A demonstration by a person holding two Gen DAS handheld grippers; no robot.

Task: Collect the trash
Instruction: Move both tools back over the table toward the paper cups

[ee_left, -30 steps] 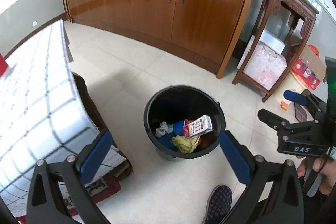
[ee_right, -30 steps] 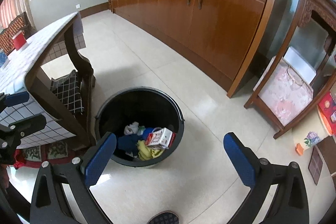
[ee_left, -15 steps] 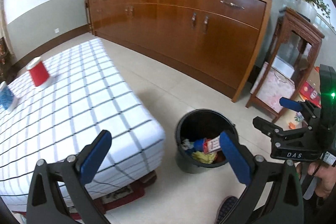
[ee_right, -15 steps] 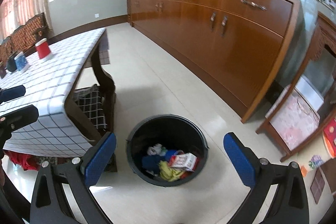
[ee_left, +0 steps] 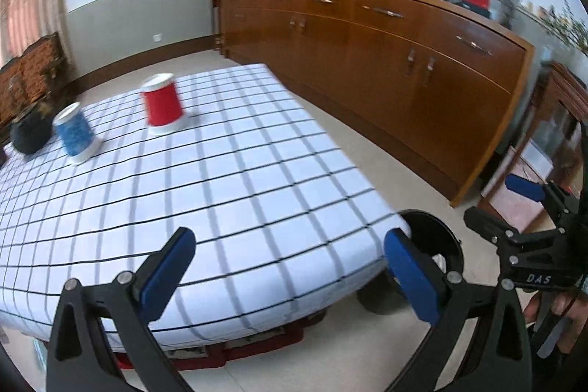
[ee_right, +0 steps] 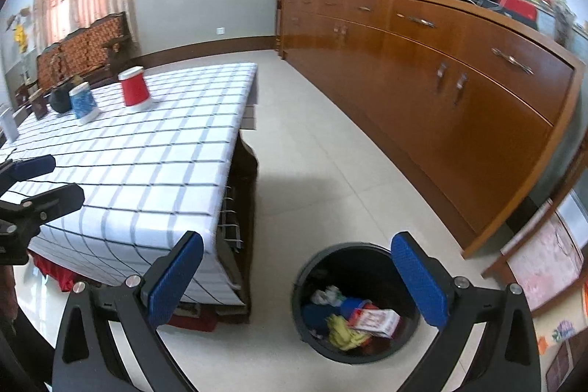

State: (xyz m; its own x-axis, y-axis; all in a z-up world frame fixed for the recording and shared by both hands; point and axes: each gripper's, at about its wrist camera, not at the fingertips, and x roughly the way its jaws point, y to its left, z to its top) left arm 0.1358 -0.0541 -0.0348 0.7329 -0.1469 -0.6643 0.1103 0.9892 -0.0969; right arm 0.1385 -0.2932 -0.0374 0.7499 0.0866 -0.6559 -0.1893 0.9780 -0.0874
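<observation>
Left claw (ee_left: pixel 290 267) agape and empty, right claw (ee_right: pixel 299 278) likewise (over bin (ee_right: pixel 358 304)), checked table (ee_left: pixel 220 193)

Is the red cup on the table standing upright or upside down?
Upside down. The red cup stands on its wide white rim on the checked tablecloth, with its narrower end on top; the right wrist view shows the same.

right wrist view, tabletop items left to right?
White container at the edge → small brown box → dark round pot → blue cup → red cup, both cups upside down.
</observation>
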